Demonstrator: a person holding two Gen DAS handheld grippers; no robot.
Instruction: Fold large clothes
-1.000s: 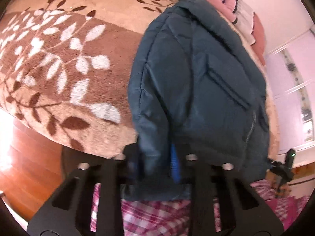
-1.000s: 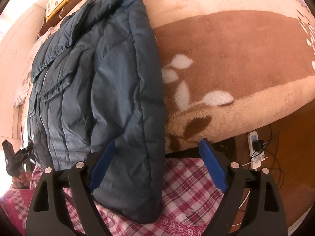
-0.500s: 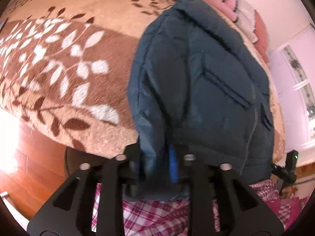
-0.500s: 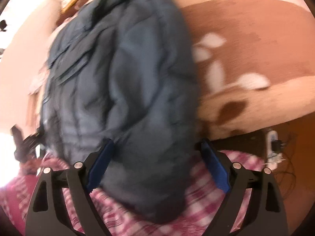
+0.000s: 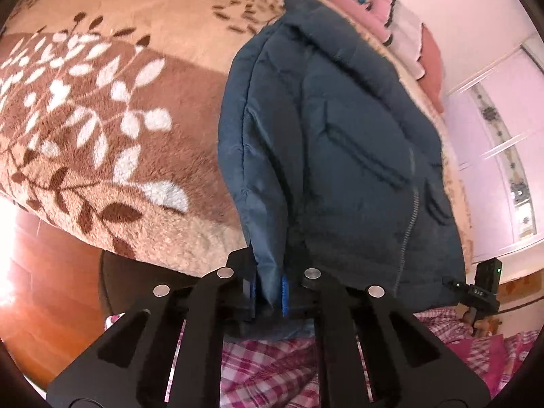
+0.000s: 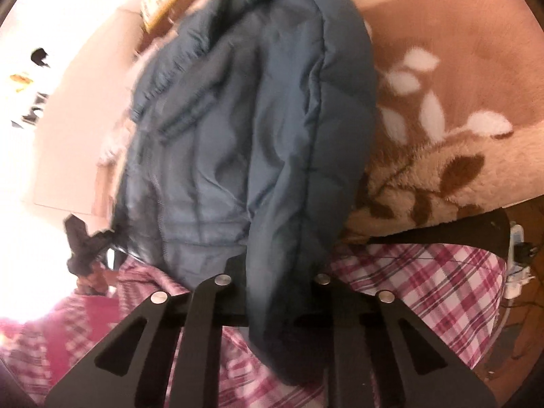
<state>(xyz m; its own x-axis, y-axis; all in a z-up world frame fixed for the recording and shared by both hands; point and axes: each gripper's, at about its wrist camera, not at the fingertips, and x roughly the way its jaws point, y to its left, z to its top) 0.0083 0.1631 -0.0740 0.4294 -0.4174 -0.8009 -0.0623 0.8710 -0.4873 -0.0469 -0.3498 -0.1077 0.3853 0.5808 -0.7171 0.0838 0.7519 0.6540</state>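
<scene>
A dark blue padded jacket (image 5: 340,142) lies on the brown leaf-patterned blanket (image 5: 102,119), its lower edge hanging over the near side of the bed. My left gripper (image 5: 268,292) is shut on a fold of the jacket's bottom edge, which is pinched between the blue pads (image 5: 284,294). In the right wrist view the jacket (image 6: 255,119) fills the middle. My right gripper (image 6: 277,289) is closing on the thick right edge of the jacket, and the fabric bunched between its jaws hides the pads. Each gripper shows at the edge of the other's view.
A person's pink plaid clothing (image 6: 425,289) fills the bottom of both views. Wooden floor (image 5: 51,289) lies to the left of the bed. A white power strip with cables (image 6: 516,265) lies on the floor at the right. Pink folded bedding (image 5: 404,30) lies at the bed's far end.
The right gripper's jaws went from wide open around the jacket's edge to tight on it, and its view swung left. The left pads drew closer on the fold.
</scene>
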